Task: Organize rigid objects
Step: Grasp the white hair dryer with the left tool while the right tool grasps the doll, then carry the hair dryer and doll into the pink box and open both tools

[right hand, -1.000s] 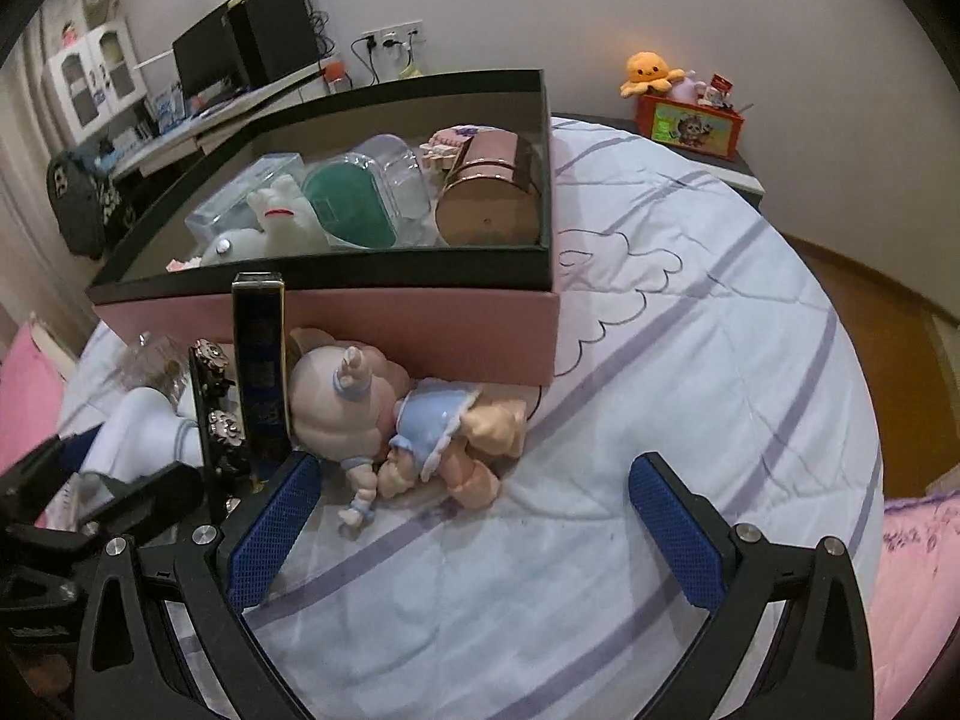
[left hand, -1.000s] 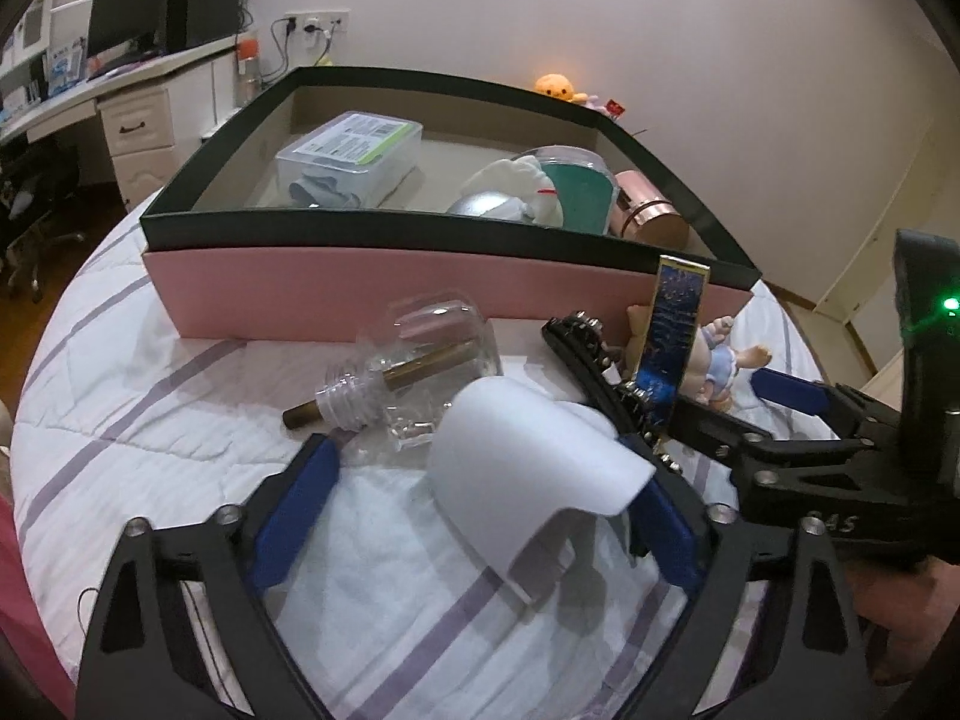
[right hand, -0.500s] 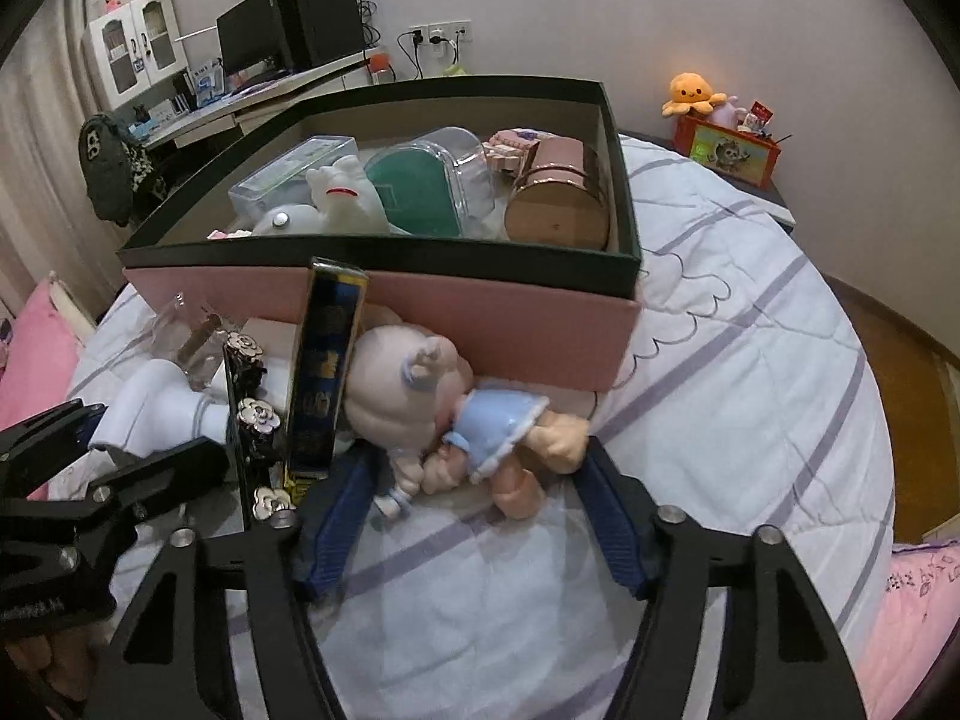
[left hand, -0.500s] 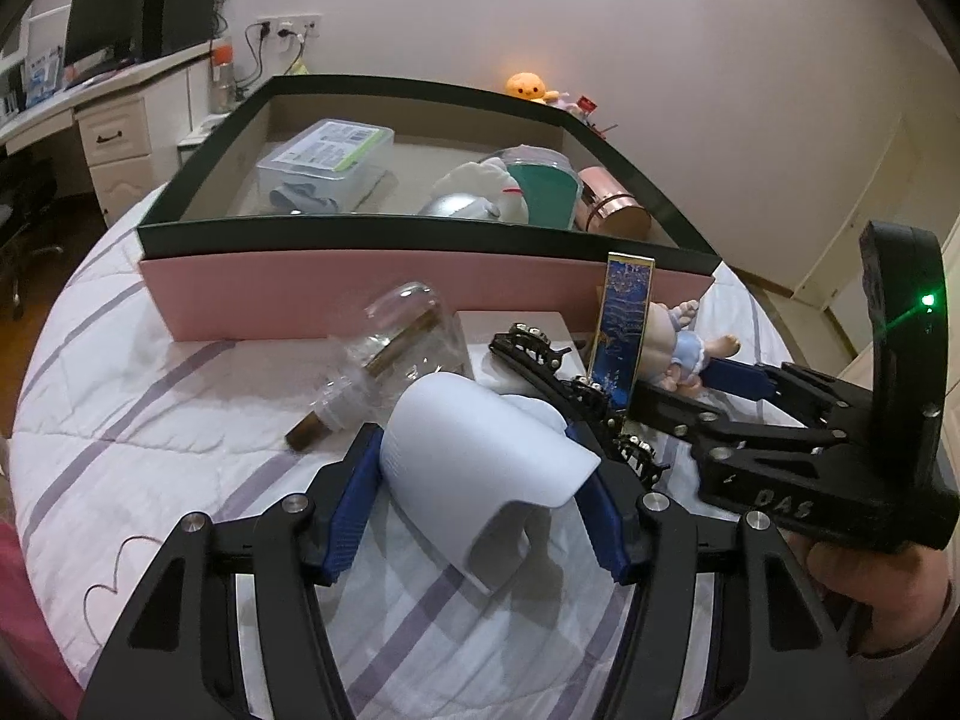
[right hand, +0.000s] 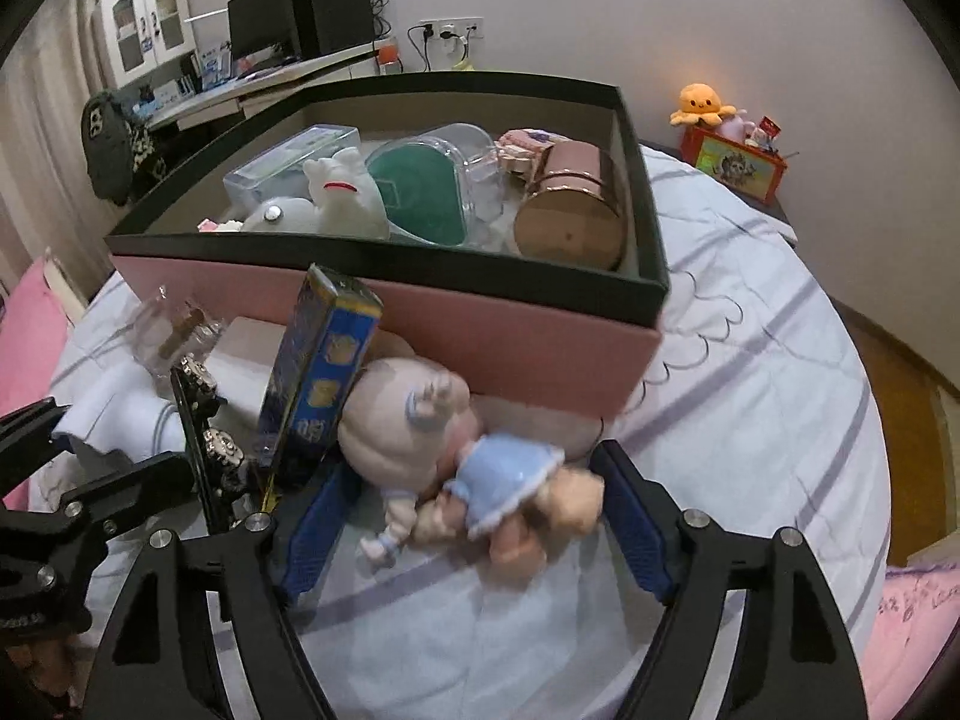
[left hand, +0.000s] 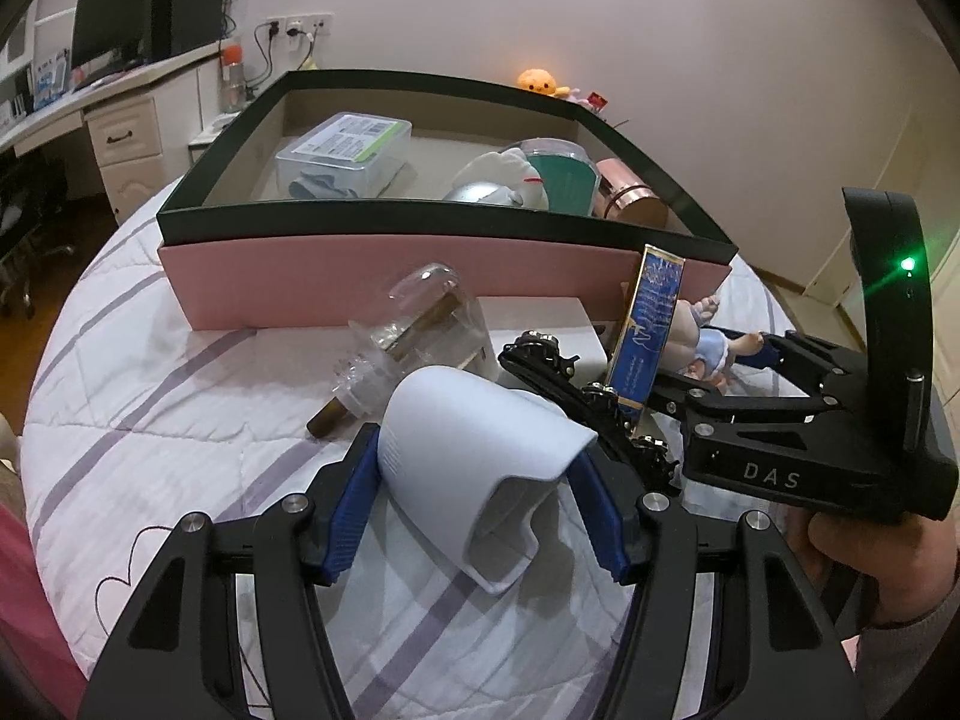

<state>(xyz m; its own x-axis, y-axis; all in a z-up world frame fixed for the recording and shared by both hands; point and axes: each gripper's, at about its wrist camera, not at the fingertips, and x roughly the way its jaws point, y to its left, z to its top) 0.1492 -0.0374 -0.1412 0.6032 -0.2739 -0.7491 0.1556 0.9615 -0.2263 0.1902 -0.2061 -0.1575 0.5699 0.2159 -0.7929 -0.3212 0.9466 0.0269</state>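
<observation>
The person is working both tools at once over the bed. The left gripper is sitting clamped on a white curved plastic piece, its blue pads pressing both flanks, the piece's open end facing back toward the handle. The right gripper is straddling a small doll in a blue dress; its jaws are widening at this moment, and the doll, blurred, is lying between them with a gap showing at the near pad, so I would not call that a grip.

Straight ahead of both tools, beyond the fingertips, the pink box with the dark rim is standing open and already holding several things. Just left of the right tool's left finger, a tall blue carton is leaning against the doll's head, and a black studded strip is lying between the two tools.

To do this well, I think the right jaws are needing to re-seat around the doll's body rather than its limbs, closing squarely. Lifting straight up first should keep the carton from toppling. The left load looks secure; it is wanting a clear rise over the rim ahead before any forward travel.
</observation>
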